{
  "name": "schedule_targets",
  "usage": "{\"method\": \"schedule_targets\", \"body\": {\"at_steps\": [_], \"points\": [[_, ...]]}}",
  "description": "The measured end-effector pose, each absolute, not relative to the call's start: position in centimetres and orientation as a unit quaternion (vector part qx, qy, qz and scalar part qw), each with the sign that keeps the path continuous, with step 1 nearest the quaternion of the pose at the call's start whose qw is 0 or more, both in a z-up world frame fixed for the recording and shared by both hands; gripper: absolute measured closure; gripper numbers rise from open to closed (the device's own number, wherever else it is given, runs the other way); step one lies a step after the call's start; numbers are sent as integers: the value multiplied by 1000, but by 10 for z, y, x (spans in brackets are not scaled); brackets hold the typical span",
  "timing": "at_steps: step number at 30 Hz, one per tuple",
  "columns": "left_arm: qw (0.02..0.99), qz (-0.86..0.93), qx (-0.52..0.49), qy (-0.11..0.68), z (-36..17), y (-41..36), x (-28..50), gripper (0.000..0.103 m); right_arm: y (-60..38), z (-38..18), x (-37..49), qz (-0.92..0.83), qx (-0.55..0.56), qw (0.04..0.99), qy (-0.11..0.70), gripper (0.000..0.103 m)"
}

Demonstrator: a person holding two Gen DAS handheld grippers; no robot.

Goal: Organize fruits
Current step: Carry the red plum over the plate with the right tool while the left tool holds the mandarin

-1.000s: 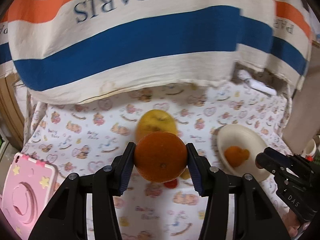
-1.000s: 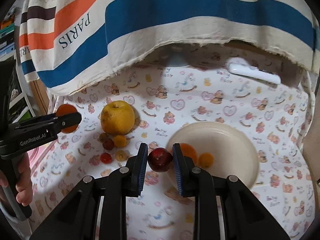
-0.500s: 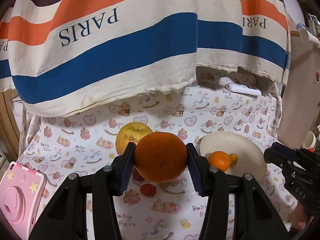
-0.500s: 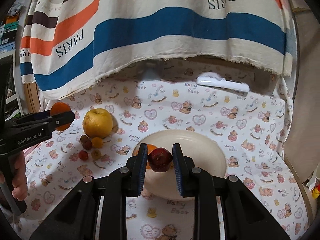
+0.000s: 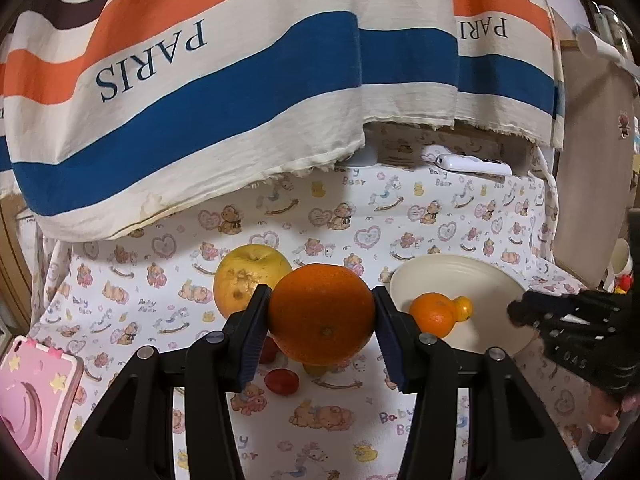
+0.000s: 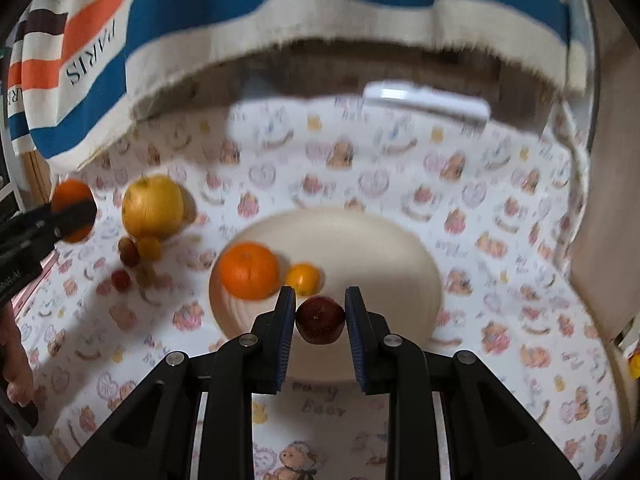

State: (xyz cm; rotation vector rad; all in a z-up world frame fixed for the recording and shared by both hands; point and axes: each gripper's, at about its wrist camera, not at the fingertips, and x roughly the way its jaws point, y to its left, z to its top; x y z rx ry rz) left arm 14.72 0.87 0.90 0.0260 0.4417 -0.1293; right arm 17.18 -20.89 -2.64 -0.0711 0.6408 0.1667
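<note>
- Orange [image 5: 322, 314] sits clamped between the left gripper [image 5: 322, 336] fingers, above the cloth.
- Red fruit [image 6: 320, 319] sits between the right gripper [image 6: 320, 318] fingers, a slight gap on one side, over the plate [image 6: 384, 248].
- Two oranges lie on it.

Looks like a home: baby-bear print sheet [image 5: 360, 208] under a striped PARIS towel [image 5: 240, 80], pink kids' case [image 5: 32, 400] just left of the sheet.

Plate [image 6: 404, 248] right half bare; tangerine [image 6: 249, 270], kumquat [image 6: 303, 278] crowd left; striped cloth [image 6: 320, 12] overhangs rear.
</note>
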Motion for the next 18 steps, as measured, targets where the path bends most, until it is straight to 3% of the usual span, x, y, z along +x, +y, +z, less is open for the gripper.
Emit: {"method": "schedule_targets", "body": {"at_steps": [18], "points": [[973, -66, 15, 220, 9, 7, 145, 54, -221, -52, 192, 100, 15, 913, 396, 77]]}}
